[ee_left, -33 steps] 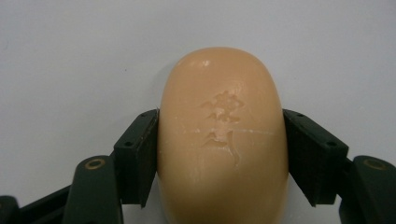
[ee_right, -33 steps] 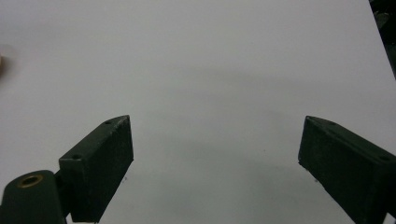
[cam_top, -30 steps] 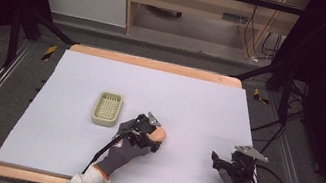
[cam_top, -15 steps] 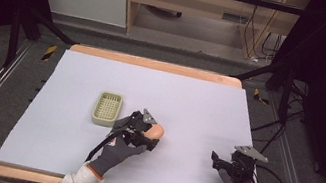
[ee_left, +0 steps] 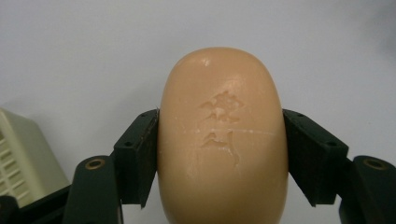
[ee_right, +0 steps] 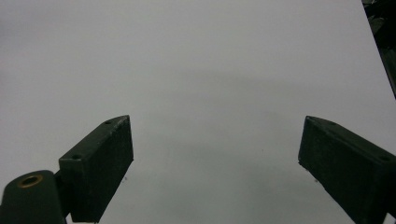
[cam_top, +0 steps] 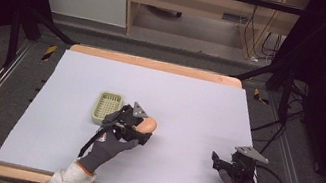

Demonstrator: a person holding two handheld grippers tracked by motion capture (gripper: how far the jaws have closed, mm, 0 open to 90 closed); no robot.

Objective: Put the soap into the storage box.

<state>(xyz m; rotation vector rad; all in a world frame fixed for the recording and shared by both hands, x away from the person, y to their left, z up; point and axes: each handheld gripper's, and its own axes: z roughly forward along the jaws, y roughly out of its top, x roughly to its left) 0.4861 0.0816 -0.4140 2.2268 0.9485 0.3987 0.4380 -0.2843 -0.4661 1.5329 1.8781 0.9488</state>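
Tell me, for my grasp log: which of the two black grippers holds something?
The left gripper, shut on the peach oval soap bar; the right gripper stands open.

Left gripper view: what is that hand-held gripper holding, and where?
The left hand-held gripper grips the peach soap bar across its two long sides, near mid-length.

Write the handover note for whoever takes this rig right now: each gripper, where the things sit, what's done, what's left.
Left gripper: shut on the peach soap bar, jaws pressing both its sides; in the high view the bar sits just right of the green soap dish.
Right gripper: open, nothing between its jaws, idle over the white table near its right front corner.
Done: soap gripped.
Left, likely: carry the soap over to the dish, which has nothing in it, set it in and release.
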